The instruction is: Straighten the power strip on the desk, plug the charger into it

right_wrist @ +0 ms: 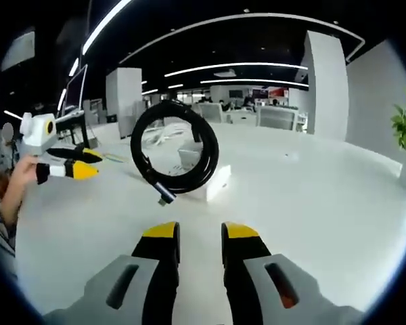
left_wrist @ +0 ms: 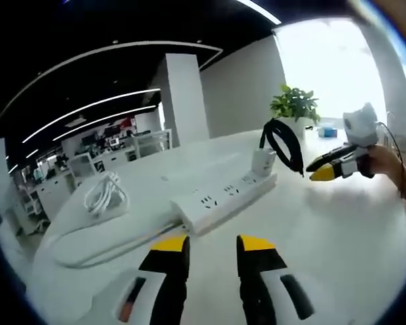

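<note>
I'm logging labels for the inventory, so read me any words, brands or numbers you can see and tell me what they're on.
No text can be read here.
Power strip: no legible marking on it.
Charger: any print is too small to read.
Red signs on the far office wall: too blurred to read.

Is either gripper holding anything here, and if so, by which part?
Nothing is held. The left gripper and right gripper both stand open over the bare desk; the charger with its black cable sits in the power strip.
</note>
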Motion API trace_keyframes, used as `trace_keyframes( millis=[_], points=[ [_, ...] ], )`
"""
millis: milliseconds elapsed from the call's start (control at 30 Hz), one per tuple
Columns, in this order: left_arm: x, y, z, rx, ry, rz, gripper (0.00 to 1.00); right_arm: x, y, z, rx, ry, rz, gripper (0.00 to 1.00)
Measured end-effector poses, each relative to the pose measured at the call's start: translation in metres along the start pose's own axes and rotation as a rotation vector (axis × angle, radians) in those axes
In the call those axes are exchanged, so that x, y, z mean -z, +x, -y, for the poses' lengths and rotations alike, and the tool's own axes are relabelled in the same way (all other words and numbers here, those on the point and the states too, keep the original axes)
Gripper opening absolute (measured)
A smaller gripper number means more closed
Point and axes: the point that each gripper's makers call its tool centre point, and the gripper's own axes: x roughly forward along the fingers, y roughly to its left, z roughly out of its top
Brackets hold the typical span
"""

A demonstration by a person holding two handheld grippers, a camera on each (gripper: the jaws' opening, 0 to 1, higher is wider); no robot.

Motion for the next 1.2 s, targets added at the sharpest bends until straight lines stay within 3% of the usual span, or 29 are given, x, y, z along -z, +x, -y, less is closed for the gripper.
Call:
trace_keyframes(
  millis=[300, 400, 700, 1200],
  points=[
    [0.003, -0.010, 0.005, -0.025, 0.024, 0.001, 0.27, 0.003, -0.012, -0.003, 0.049, -0.038, -0.006, 0.24],
    [0.003, -0.016, 0.008, -0.031, 0.021, 0.008, 0.27, 0.000, -0.017, -0.007, 0.081, -0.103, 0.010, 0.24],
    [0.002, -0.030, 0.021, -0.035, 0.018, 0.025, 0.28, -0.005, -0.029, -0.025, 0.062, -0.088, 0.049, 0.25],
    [0.003, -0.053, 0.021, -0.088, -0.033, 0.055, 0.29, -0.005, -0.051, -0.040, 0.067, -0.047, 0.078, 0.27]
  ],
)
